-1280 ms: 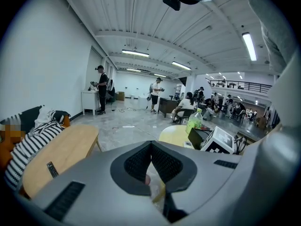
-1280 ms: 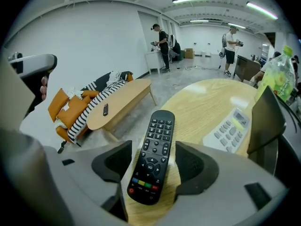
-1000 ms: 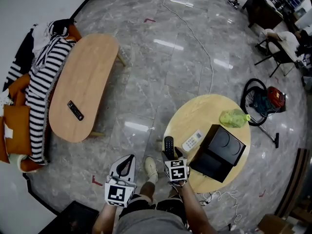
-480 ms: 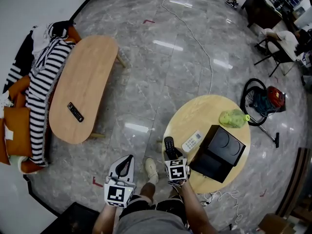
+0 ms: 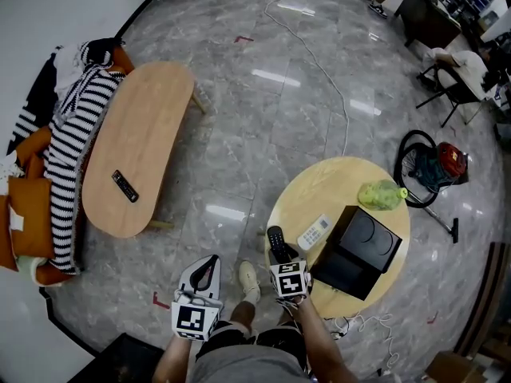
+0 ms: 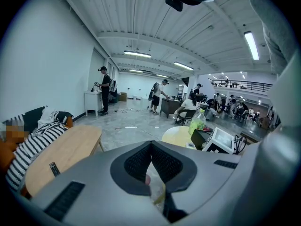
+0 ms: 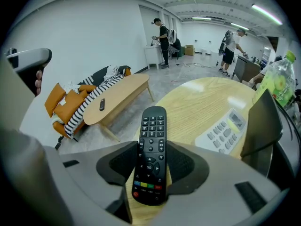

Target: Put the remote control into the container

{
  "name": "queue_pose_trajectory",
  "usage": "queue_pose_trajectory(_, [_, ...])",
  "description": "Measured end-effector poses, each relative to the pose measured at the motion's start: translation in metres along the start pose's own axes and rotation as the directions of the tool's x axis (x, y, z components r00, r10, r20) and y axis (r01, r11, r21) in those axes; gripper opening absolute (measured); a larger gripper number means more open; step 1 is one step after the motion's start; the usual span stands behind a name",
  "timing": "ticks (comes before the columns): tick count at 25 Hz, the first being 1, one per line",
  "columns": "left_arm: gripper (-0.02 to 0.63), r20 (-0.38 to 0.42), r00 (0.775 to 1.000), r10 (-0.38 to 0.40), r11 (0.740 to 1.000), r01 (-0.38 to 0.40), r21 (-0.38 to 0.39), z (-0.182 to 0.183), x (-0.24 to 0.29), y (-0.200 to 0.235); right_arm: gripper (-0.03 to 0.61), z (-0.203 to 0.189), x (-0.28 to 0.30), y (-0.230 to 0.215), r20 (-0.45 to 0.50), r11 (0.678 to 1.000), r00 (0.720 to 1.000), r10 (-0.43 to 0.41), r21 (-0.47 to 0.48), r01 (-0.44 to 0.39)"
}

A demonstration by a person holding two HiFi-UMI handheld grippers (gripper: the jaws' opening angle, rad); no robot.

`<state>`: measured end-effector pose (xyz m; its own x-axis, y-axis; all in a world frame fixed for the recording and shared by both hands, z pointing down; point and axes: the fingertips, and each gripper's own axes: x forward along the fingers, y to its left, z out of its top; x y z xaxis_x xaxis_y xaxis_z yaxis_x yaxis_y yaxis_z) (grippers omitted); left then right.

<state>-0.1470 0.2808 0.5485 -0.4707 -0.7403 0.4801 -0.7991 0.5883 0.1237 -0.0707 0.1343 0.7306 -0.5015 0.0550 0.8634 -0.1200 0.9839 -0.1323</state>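
Observation:
A black remote control [image 5: 275,240] lies at the near edge of the round wooden table [image 5: 319,183]. My right gripper [image 5: 279,255] straddles its lower half. In the right gripper view the remote [image 7: 151,140] runs lengthwise between the jaws. The right gripper [image 7: 152,150] is closing, and its pads touch both long sides of the remote. The container, an open black box [image 5: 356,250] with its lid raised, stands just to the right on the same table. My left gripper [image 5: 209,266] hangs over the floor to the left, and in its own view it [image 6: 151,148] is shut with nothing held.
A white remote [image 5: 314,230] lies between the black remote and the box, and a green bottle [image 5: 382,192] is behind the box. Another black remote [image 5: 124,185] rests on the oval table [image 5: 140,126] at left, by a sofa with striped cloth [image 5: 68,142]. A vacuum cleaner [image 5: 435,164] stands at right.

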Motion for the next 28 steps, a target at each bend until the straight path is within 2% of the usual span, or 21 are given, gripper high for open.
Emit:
queue_pose_trajectory(7, [0.008,0.015,1.0,-0.008,1.0,0.008,0.005,0.004,-0.002,-0.005,0.198,0.009,-0.021,0.001,0.036,1.0,0.999,0.008,-0.006,-0.008])
queue_pose_trajectory(17, [0.008,0.047,0.999,-0.025,0.999,0.023,0.035,0.024,-0.005,-0.025,0.198,0.022,-0.072,0.001,0.1,0.997,0.995,0.026,-0.07,-0.019])
queue_pose_trajectory(24, [0.008,0.048,0.998,-0.045,0.998,0.042,0.051,0.032,-0.005,-0.043,0.198,0.032,-0.122,-0.01,0.157,0.992,0.987,0.018,-0.125,0.002])
queue_pose_trajectory(28, [0.008,0.051,0.996,-0.07,0.996,0.066,0.066,0.032,0.0,-0.06,0.198,0.023,-0.141,-0.022,0.177,0.991,0.984,-0.003,-0.128,0.026])
